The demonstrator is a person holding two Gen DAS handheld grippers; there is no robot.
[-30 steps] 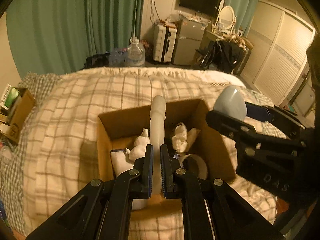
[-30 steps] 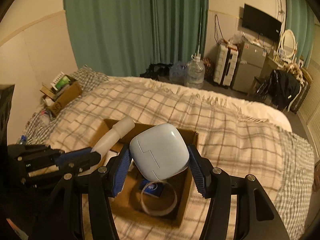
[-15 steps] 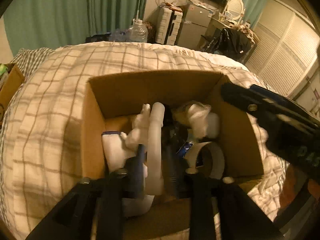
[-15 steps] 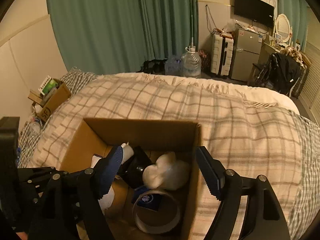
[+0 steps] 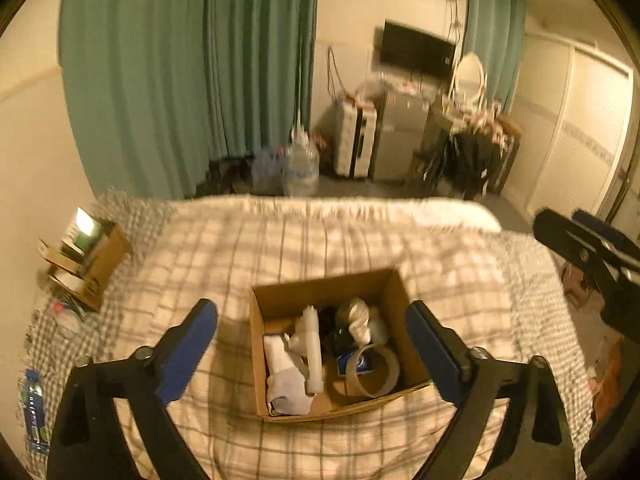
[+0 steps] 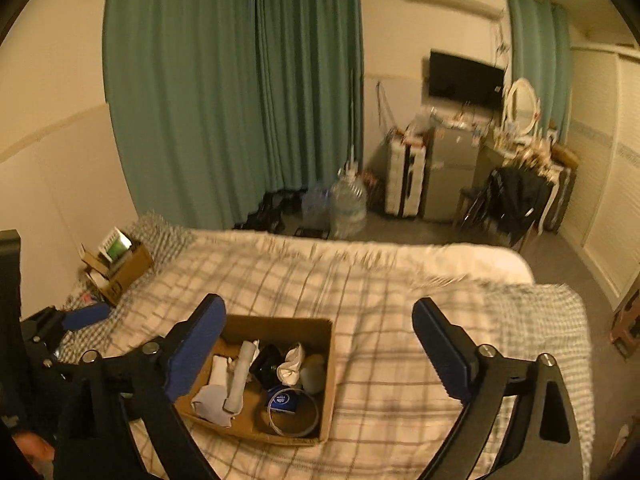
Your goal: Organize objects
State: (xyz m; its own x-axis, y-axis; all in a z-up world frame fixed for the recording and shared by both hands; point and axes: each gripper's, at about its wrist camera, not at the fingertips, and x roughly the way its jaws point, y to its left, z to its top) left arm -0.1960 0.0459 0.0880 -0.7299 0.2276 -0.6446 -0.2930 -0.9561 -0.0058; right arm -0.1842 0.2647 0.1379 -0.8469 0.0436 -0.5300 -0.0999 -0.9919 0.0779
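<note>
We see the cardboard box (image 5: 394, 300) standing on the bed (image 5: 340, 240), near its front part. In the box lie a long tube (image 5: 314, 348) on the left side, a tape ring (image 5: 374, 370) at the front right and a rounded case (image 6: 314, 374) at the right wall. A second small box (image 5: 98, 264) sits at the bed's left edge. Behind the bed a water jug (image 6: 349, 204) stands on the floor, and a suitcase (image 6: 406, 184) stands to its right.

Open plaid bed (image 6: 400, 360) surrounds the crowded cardboard box (image 6: 326, 364).
</note>
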